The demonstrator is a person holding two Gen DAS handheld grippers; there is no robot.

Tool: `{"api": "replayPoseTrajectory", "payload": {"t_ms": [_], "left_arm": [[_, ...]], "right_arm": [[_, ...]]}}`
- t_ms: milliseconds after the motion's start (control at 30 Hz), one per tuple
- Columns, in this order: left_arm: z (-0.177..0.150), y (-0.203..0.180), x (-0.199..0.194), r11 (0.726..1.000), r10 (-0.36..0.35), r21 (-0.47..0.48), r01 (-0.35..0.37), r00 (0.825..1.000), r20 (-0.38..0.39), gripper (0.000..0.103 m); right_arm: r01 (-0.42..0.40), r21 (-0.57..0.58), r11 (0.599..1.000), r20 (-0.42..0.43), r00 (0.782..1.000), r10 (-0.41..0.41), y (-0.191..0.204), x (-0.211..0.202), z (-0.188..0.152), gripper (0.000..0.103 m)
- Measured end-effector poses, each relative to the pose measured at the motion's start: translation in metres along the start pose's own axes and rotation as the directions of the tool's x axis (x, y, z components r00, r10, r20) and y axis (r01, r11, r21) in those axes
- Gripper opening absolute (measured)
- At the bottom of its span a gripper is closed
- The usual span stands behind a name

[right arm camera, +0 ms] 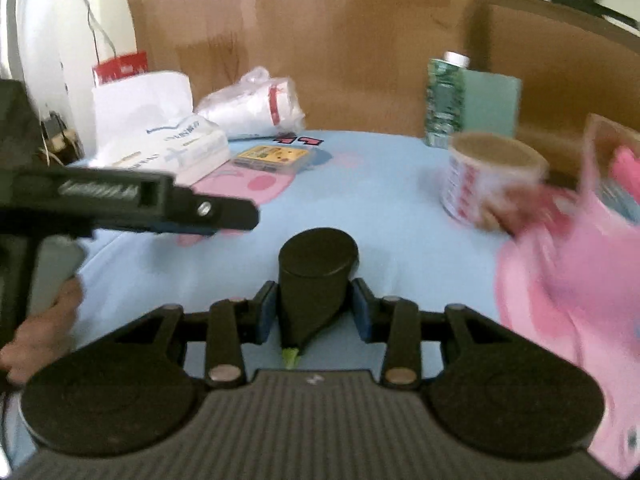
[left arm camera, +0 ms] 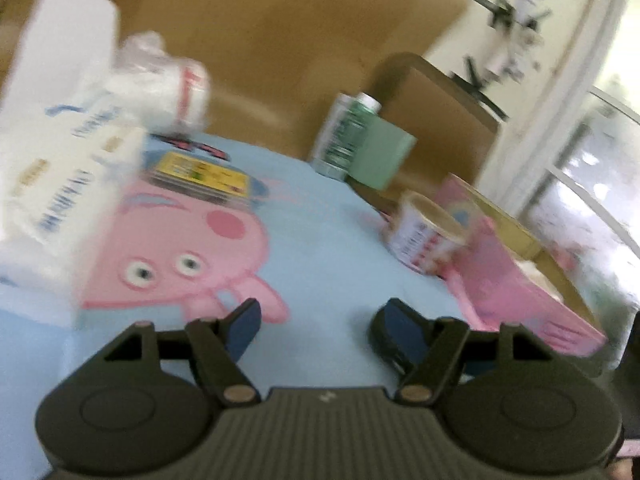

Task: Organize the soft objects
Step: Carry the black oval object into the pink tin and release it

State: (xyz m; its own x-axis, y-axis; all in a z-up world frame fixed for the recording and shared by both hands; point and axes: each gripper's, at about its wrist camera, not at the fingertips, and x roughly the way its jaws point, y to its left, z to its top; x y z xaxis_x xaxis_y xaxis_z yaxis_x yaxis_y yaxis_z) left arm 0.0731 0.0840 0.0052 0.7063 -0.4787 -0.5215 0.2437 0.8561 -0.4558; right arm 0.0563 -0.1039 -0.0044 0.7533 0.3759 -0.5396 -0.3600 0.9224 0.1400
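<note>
Right tool (right arm camera: 314, 310) clenched on a black cylinder (right arm camera: 316, 280), its yellow-green tip half hidden; left tool (left arm camera: 314, 330) released, empty.

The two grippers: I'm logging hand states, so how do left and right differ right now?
The left gripper has its jaws apart with nothing between them, over the blue cloth. The right gripper is shut on a black cylinder. Both have blue pads and point down toward the same table.
</note>
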Motion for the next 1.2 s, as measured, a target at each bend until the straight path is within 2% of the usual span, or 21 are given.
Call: {"api": "replayPoseTrajectory", "payload": {"t_ms": [67, 133, 267, 367, 467, 533, 667, 833, 900, 933, 1000, 1033, 1067, 1100, 1200], "left_arm": [[-0.002, -0.006, 0.003, 0.995, -0.088, -0.039, 0.086, 0.995, -0.038, 0.061], [-0.006, -0.018, 0.007, 0.984, -0.166, -0.077, 0.16, 0.984, -0.072, 0.06], [-0.02, -0.051, 0.024, 0.967, -0.248, -0.101, 0.234, 0.956, -0.155, 0.058], [-0.024, -0.076, 0.038, 0.963, -0.268, -0.081, 0.257, 0.943, -0.197, 0.043], [-0.019, -0.1, 0.041, 0.961, -0.275, -0.037, 0.273, 0.942, -0.193, 0.04], [-0.013, -0.121, 0.045, 0.957, -0.284, 0.004, 0.29, 0.939, -0.193, 0.039], [0.004, -0.178, 0.071, 0.943, -0.282, 0.12, 0.311, 0.937, -0.209, 0.04], [0.012, -0.239, 0.112, 0.915, -0.304, 0.195, 0.354, 0.921, -0.244, 0.041], [0.011, -0.263, 0.127, 0.906, -0.301, 0.229, 0.356, 0.922, -0.244, 0.047], [0.009, -0.272, 0.132, 0.905, -0.291, 0.246, 0.347, 0.926, -0.239, 0.052], [0.006, -0.283, 0.138, 0.905, -0.274, 0.268, 0.332, 0.934, -0.23, 0.056], [0.004, -0.286, 0.14, 0.904, -0.271, 0.272, 0.328, 0.935, -0.229, 0.056], [0.002, -0.287, 0.139, 0.902, -0.276, 0.273, 0.334, 0.934, -0.229, 0.058], [0.001, -0.288, 0.138, 0.9, -0.28, 0.276, 0.338, 0.932, -0.228, 0.058], [-0.001, -0.283, 0.128, 0.895, -0.262, 0.314, 0.316, 0.944, -0.202, 0.059]], "right_arm": [[0.016, 0.02, 1.0, 0.03, 0.999, -0.016, 0.0, -0.007, -0.006, 0.042], [0.038, 0.023, 0.999, 0.053, 0.998, -0.039, -0.005, -0.015, -0.011, 0.042], [0.026, 0.062, 0.998, 0.112, 0.993, -0.033, -0.018, -0.024, -0.015, 0.042], [0.001, 0.06, 0.998, 0.147, 0.989, -0.01, -0.026, -0.034, -0.018, 0.042], [0.031, 0.04, 0.999, 0.207, 0.978, -0.039, -0.035, -0.047, -0.021, 0.042], [0.042, 0.065, 0.997, 0.264, 0.963, -0.058, -0.048, -0.061, -0.02, 0.042], [0.12, 0.111, 0.987, 0.356, 0.922, -0.152, -0.078, -0.086, -0.018, 0.042], [0.227, 0.219, 0.949, 0.395, 0.869, -0.299, -0.128, -0.106, -0.016, 0.042], [0.293, 0.243, 0.925, 0.397, 0.84, -0.37, -0.144, -0.11, -0.016, 0.043], [0.33, 0.247, 0.911, 0.397, 0.823, -0.406, -0.149, -0.111, -0.017, 0.043], [0.418, 0.252, 0.873, 0.378, 0.787, -0.487, -0.16, -0.109, -0.019, 0.05], [0.461, 0.26, 0.849, 0.368, 0.766, -0.528, -0.166, -0.108, -0.021, 0.063], [0.483, 0.274, 0.831, 0.368, 0.746, -0.555, -0.171, -0.109, -0.024, 0.071], [0.487, 0.288, 0.824, 0.378, 0.733, -0.565, -0.174, -0.112, -0.029, 0.072], [0.477, 0.297, 0.827, 0.391, 0.729, -0.561, -0.173, -0.114, -0.037, 0.072]]}}
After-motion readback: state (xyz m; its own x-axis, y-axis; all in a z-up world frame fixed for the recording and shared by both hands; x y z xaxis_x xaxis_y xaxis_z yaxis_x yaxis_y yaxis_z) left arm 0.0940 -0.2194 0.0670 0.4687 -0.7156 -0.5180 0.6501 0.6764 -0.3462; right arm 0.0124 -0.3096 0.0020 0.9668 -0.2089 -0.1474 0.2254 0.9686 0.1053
